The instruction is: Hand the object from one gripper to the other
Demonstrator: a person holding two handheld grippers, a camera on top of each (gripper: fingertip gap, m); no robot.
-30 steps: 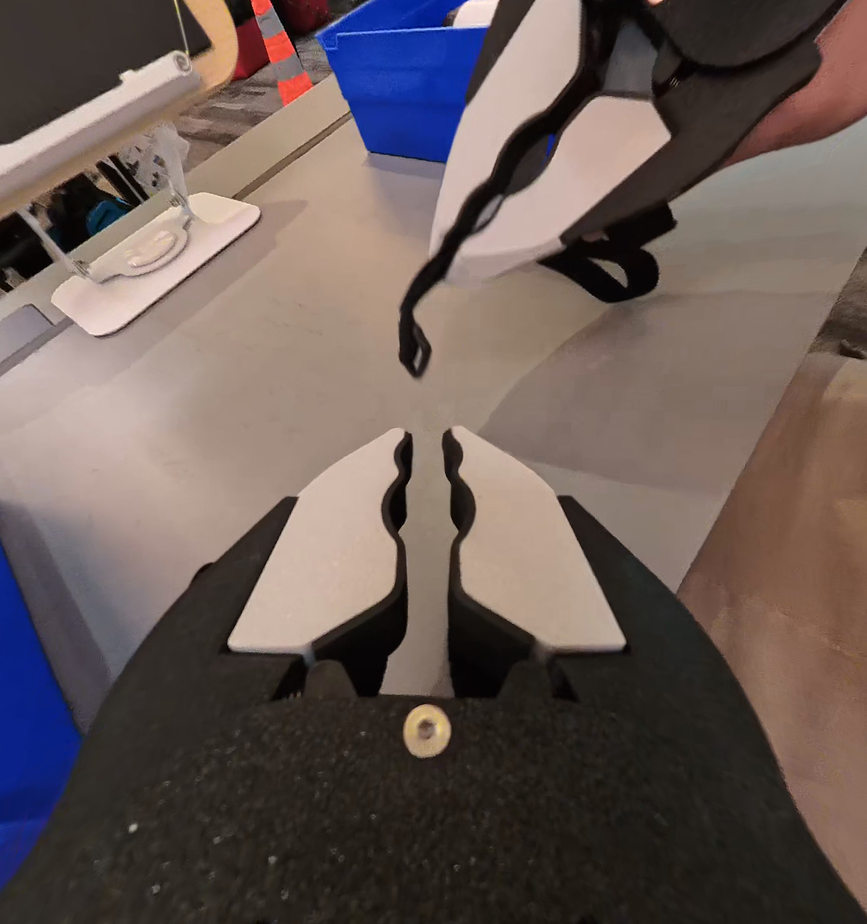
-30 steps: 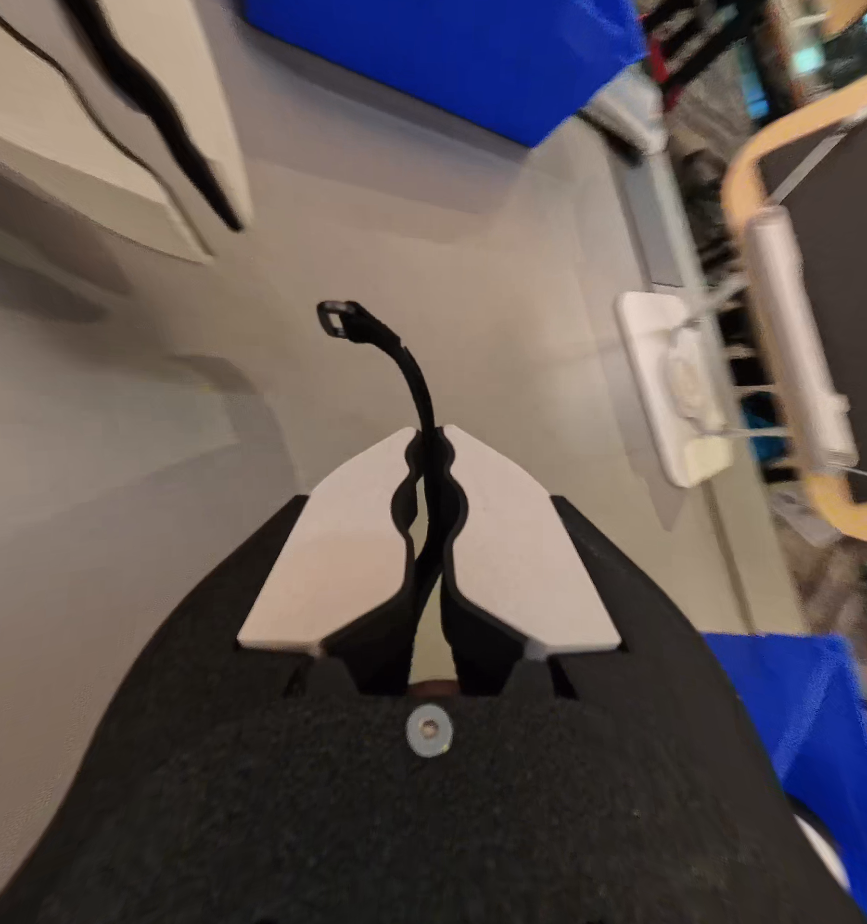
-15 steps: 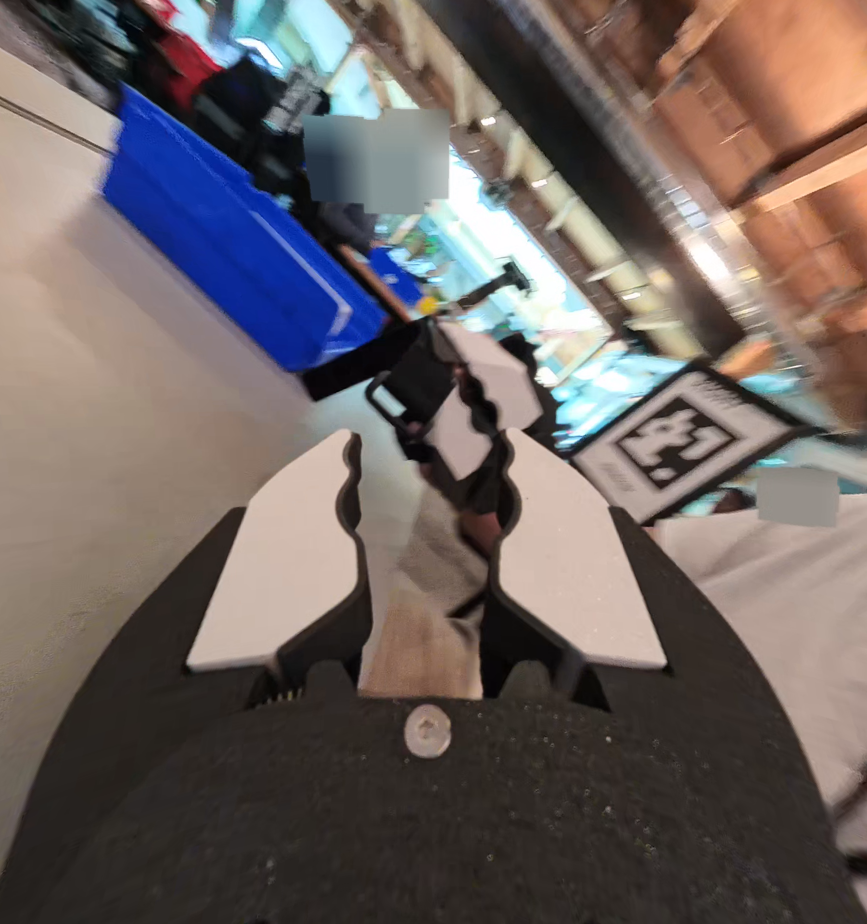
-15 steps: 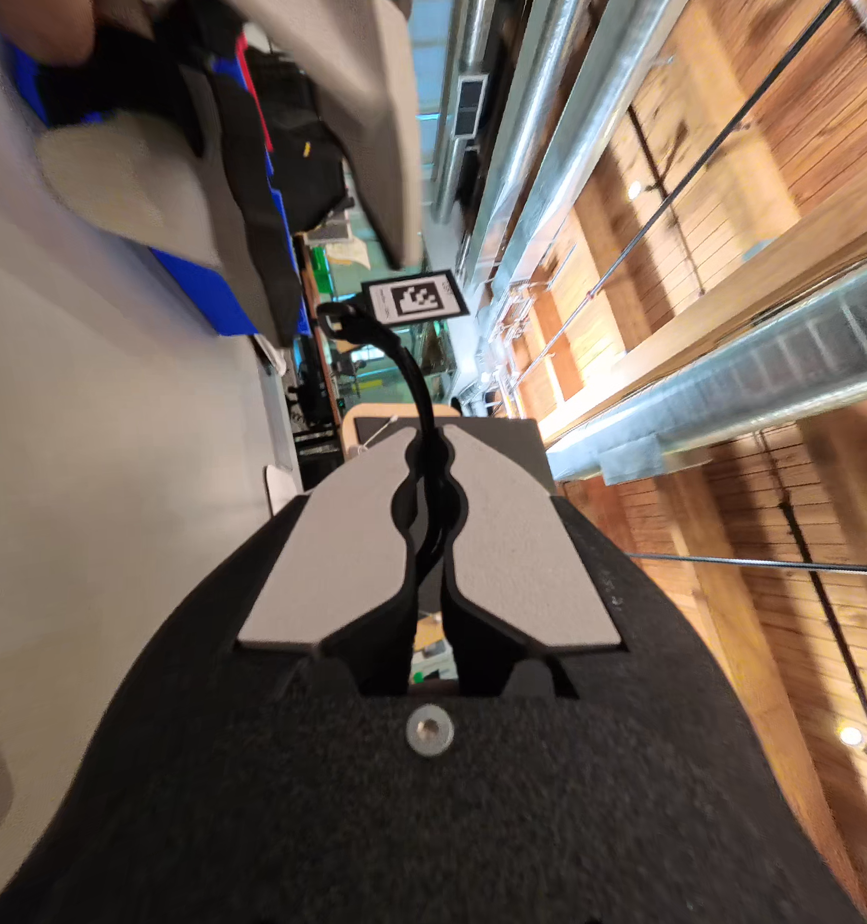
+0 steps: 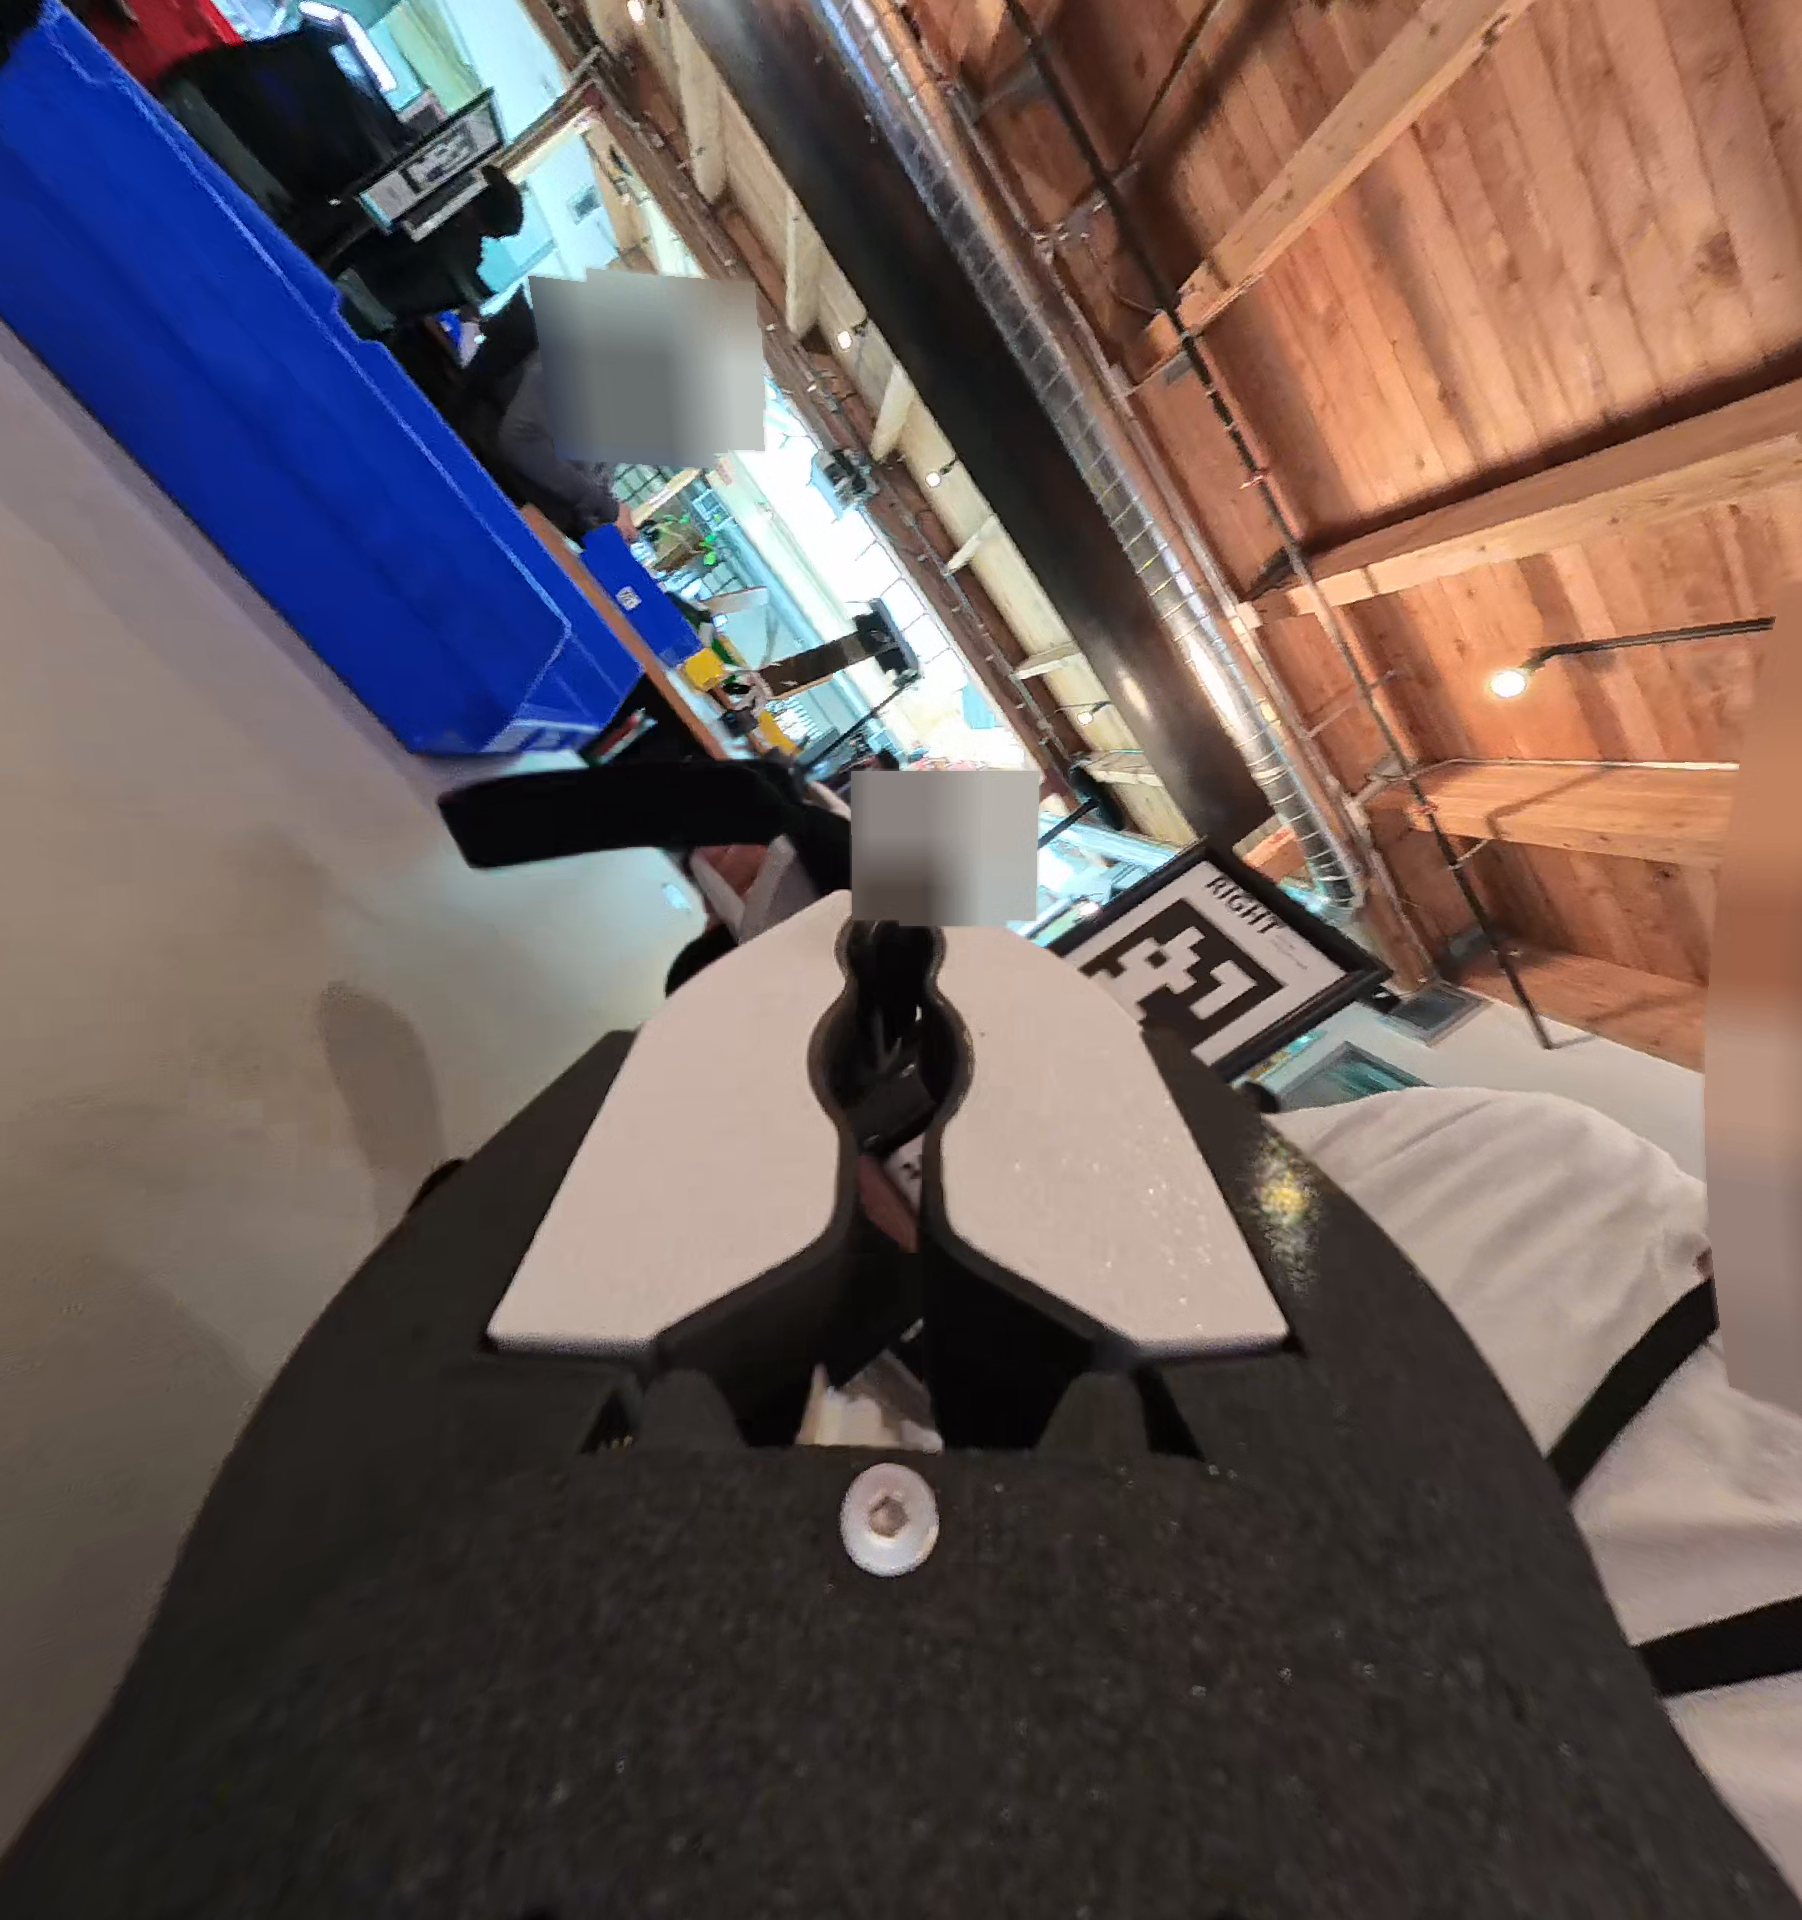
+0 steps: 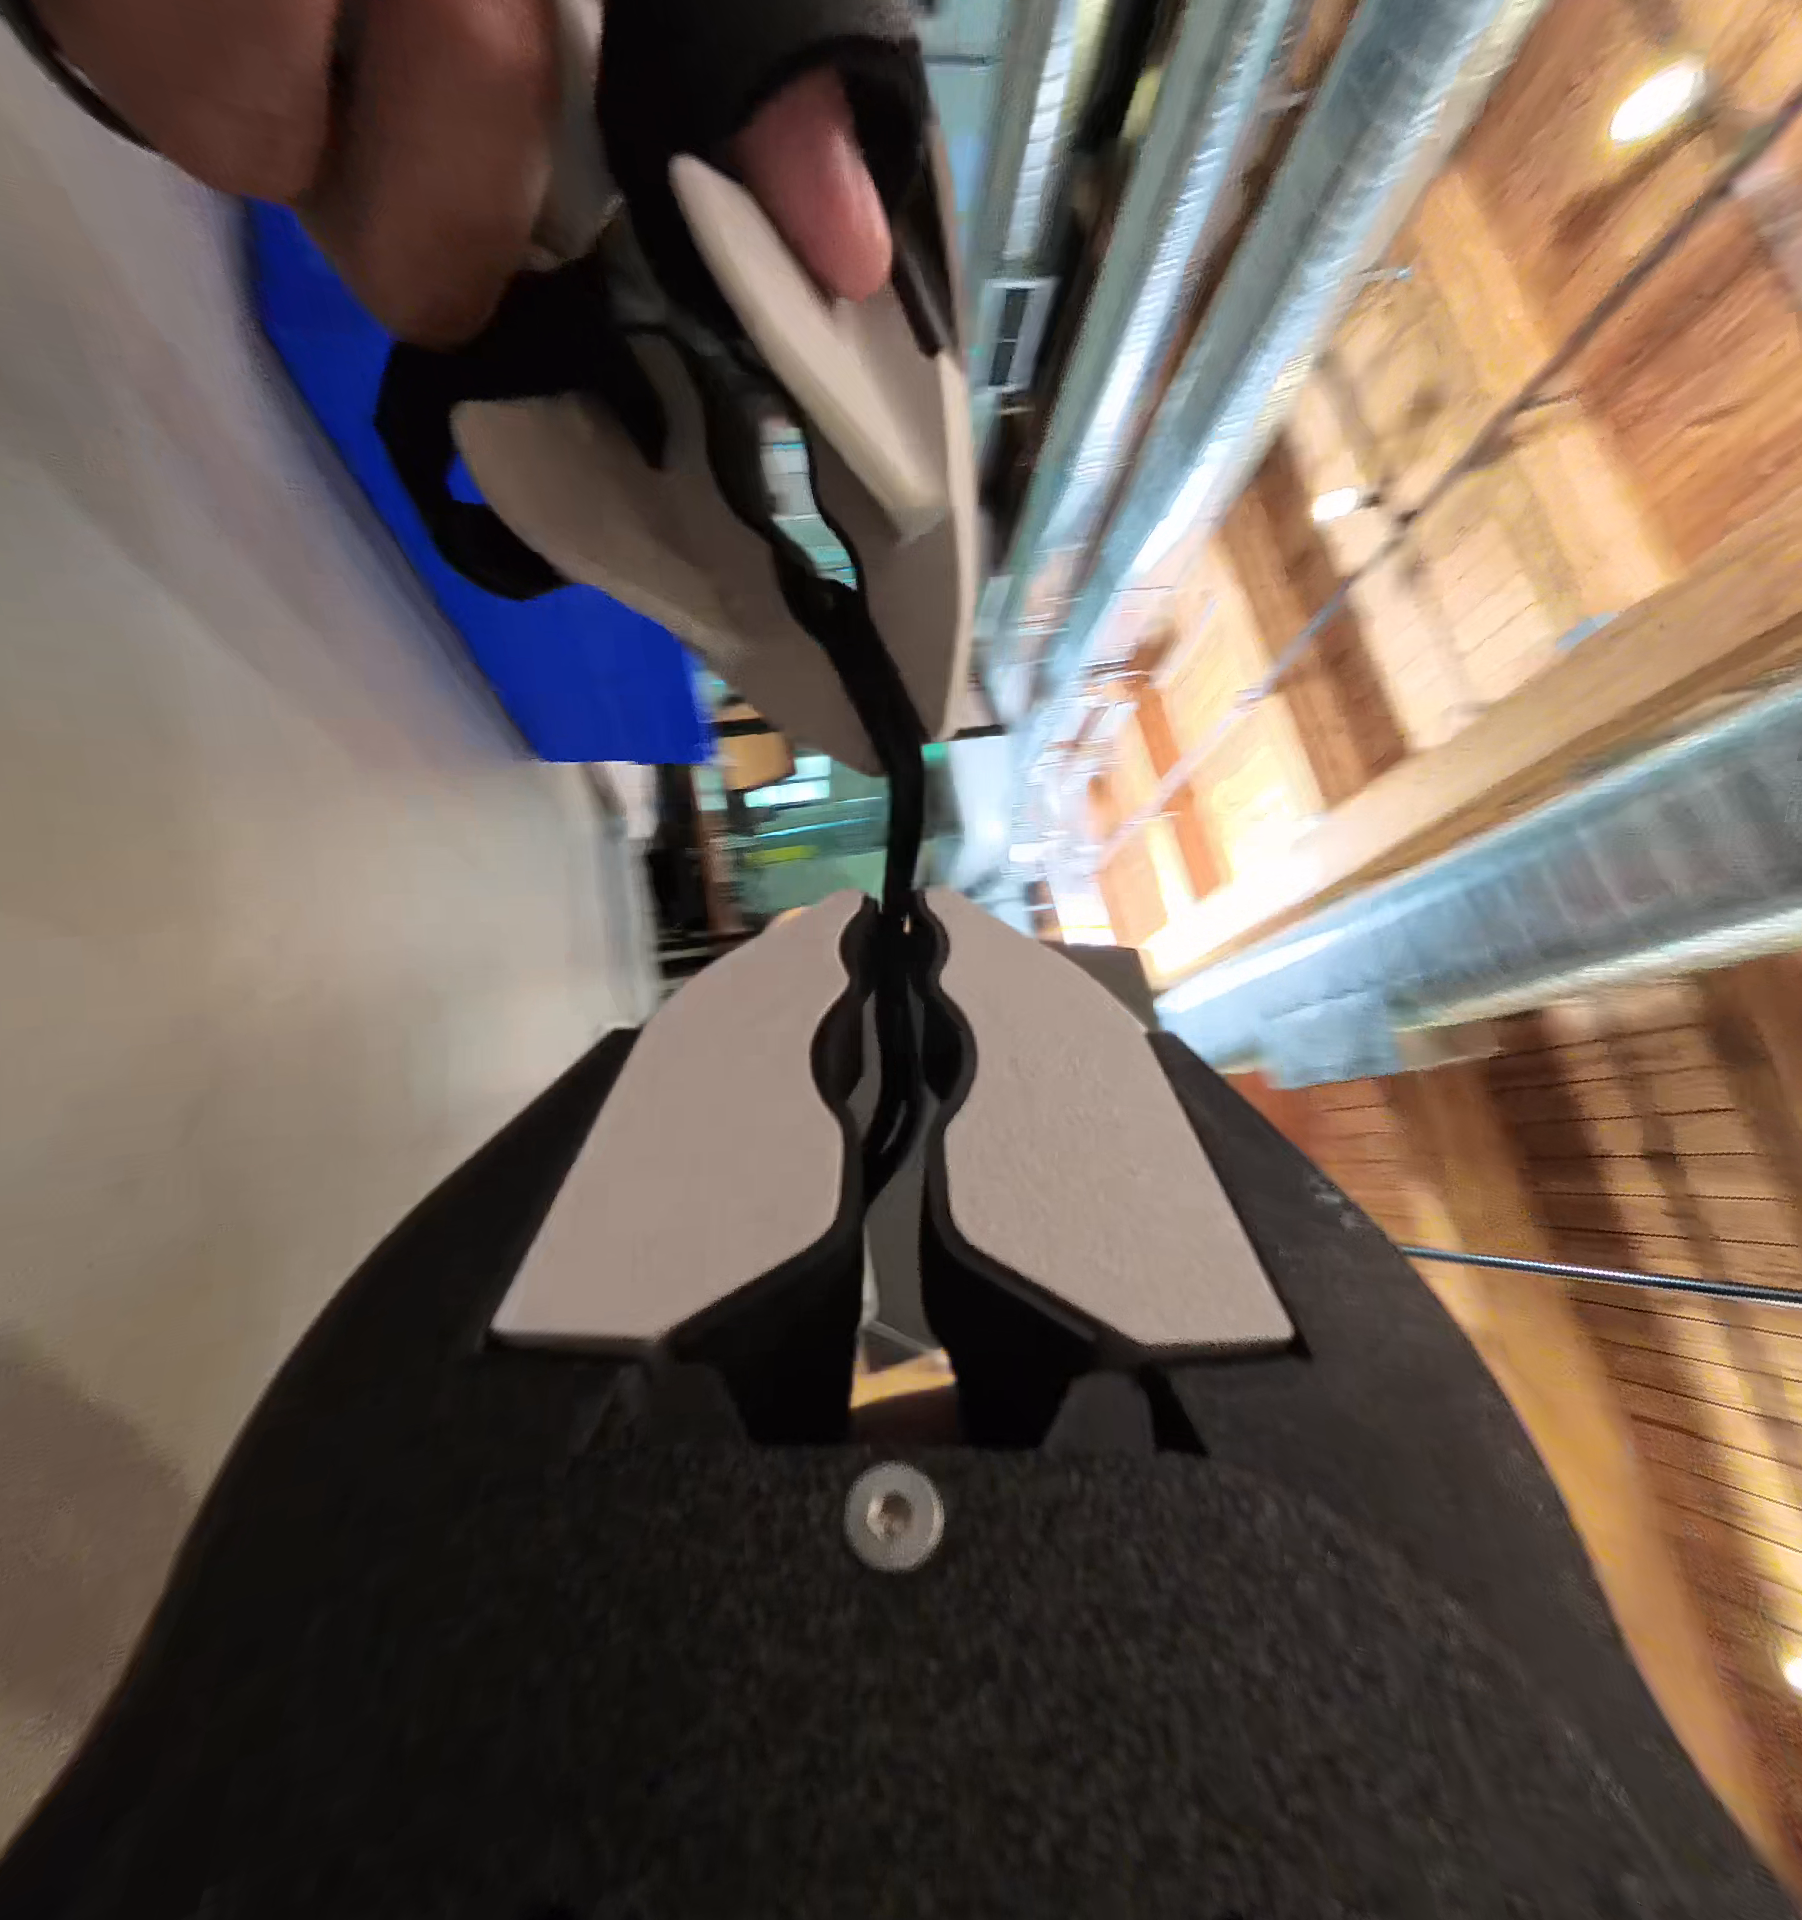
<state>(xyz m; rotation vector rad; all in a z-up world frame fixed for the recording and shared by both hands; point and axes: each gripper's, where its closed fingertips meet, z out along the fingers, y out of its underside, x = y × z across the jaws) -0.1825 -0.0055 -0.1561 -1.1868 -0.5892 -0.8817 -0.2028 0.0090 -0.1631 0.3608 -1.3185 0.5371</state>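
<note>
The object is a thin black strap with a small buckle [image 6: 902,810]. My right gripper [image 6: 895,906] is shut on one end of it. The strap runs straight up to my left gripper [image 6: 907,727], whose white fingers [image 6: 668,582] are closed on its other end. In the left wrist view, my left gripper [image 5: 892,935] is shut, with the strap's buckle end [image 5: 881,1060] pinched between its fingers. The right gripper [image 5: 772,883] lies just beyond, mostly hidden behind my left fingers. Both grippers are tilted up and held above the table.
A grey table [image 5: 149,935] lies to the left in both views. A blue bin [image 5: 253,416] stands at its far side and also shows in the right wrist view [image 6: 564,665]. A hand [image 6: 409,156] holds the left gripper. A white sleeve [image 5: 1499,1247] is at right.
Both grippers have swung up from the table to face each other. My left gripper opened, then shut on the strap's free end. My right gripper has kept its hold.
</note>
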